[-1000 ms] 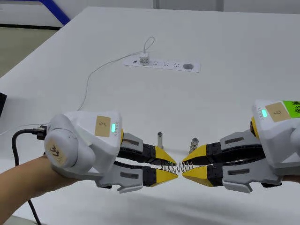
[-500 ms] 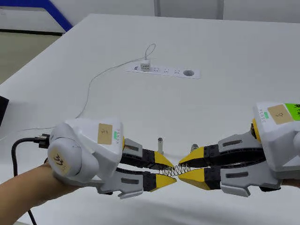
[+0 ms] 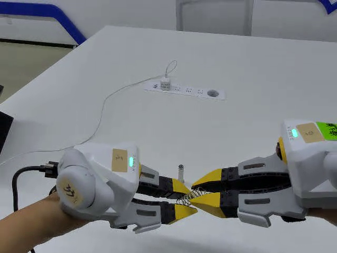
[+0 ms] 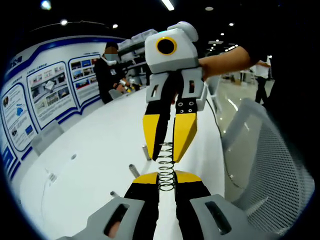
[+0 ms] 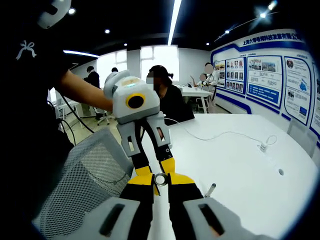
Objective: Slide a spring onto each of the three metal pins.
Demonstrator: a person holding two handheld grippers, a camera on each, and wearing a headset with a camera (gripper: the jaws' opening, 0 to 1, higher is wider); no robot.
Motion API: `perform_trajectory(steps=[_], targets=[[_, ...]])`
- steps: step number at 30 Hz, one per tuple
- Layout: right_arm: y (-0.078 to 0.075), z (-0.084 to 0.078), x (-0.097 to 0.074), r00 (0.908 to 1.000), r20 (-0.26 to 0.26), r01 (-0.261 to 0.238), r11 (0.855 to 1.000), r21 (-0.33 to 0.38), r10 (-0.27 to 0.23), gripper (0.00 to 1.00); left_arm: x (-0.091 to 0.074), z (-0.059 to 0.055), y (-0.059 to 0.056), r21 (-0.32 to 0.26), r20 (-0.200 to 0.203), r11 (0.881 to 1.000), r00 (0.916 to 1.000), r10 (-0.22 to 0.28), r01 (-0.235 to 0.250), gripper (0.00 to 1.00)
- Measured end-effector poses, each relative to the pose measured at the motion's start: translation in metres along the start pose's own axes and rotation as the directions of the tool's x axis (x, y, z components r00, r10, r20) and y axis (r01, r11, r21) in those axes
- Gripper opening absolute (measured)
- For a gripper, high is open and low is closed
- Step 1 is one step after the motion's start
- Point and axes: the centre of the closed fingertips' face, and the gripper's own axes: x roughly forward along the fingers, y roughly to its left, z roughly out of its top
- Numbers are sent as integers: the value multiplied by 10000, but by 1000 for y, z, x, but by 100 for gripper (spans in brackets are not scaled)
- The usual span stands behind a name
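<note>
- The left gripper [image 3: 188, 203] lies nearly level above the near part of the white surface [image 3: 253, 121], with its jaws pointing right. A forearm [image 3: 23, 229] comes in behind it from the lower left corner, and a black cable [image 3: 18, 171] plugs into its rear.
- The right gripper [image 3: 196, 192] faces it from the other side, also roughly level, so the two sets of yellow tips meet nose to nose.
- A spring [image 3: 184, 198] bridges the two grippers. In the left gripper view it runs straight from that gripper's own tips into the tips of the other.
- The left gripper's jaws stand only the spring's width apart and clamp one end of it.
- The right gripper's jaws are almost together and pinch the other end. In the right gripper view the coil appears end-on, as a small ring between the tips.
- In the head view a metal pin [image 3: 180, 171] stands upright on the surface just behind the meeting tips, apart from the spring.
- The left gripper view shows two upright pins [image 4: 134, 171] to the left of the spring, and a third small stub nearer the camera that is hard to make out. Whether any of them carries a coil is too small to tell.
- In the head view each gripper's body covers the hand that holds it, and the right gripper is cut off at the frame edge.
- Farther back on the surface lie a white power strip [image 3: 185, 89] and a thin white cord [image 3: 102, 113].
</note>
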Motion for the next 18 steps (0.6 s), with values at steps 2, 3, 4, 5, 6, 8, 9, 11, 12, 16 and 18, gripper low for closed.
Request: perform_trajectory(steps=[2, 3, 4, 5, 6, 8, 9, 11, 12, 16, 18], targets=[[-2, 2, 0, 9999, 59, 125, 9999, 61, -125, 11, -2, 1, 3, -307, 20, 9994, 9998, 188, -188, 10], [-2, 2, 1, 9998, 74, 163, 9998, 111, -164, 11, -3, 0, 3, -484, 28, 9986, 9997, 225, -223, 11], [-3, 3, 1, 9997, 76, 214, 9997, 128, -215, 11, -4, 0, 4, -414, 28, 9987, 9995, 314, -313, 11], [-4, 4, 2, 9995, 75, 306, 9994, 135, -307, 11, -5, 1, 7, -320, 54, 9981, 9986, 522, -520, 11], [-4, 4, 2, 9995, 70, 321, 9994, 125, -322, 11, -5, 1, 7, -393, 70, 9978, 9985, 541, -538, 11], [-6, 6, 2, 9989, 46, 458, 9989, 77, -459, 11, -6, 2, 12, -387, 162, 9954, 9959, 889, -882, 12], [-7, 7, 2, 9986, 26, 525, 9986, 38, -525, 11, -7, 2, 14, -319, 179, 9941, 9944, 1039, -1032, 12], [-11, 7, 1, 9977, -83, 680, 9977, 7, -679, 11, -9, 4, 18, -365, 308, 9911, 9912, 1291, -1280, 16], [-13, 8, 1, 9968, -101, 789, 9969, -23, -790, 11, -10, 5, 20, -420, 364, 9900, 9900, 1364, -1348, 19], [-19, 11, -3, 9950, -84, 998, 9950, -59, -998, 11, -17, 6, 28, -658, 541, 9828, 9828, 1764, -1728, 30], [-21, 11, -4, 9945, -154, 1032, 9946, -68, -1033, 11, -21, 3, 30, -849, 570, 9791, 9801, 1900, -1849, 32]])
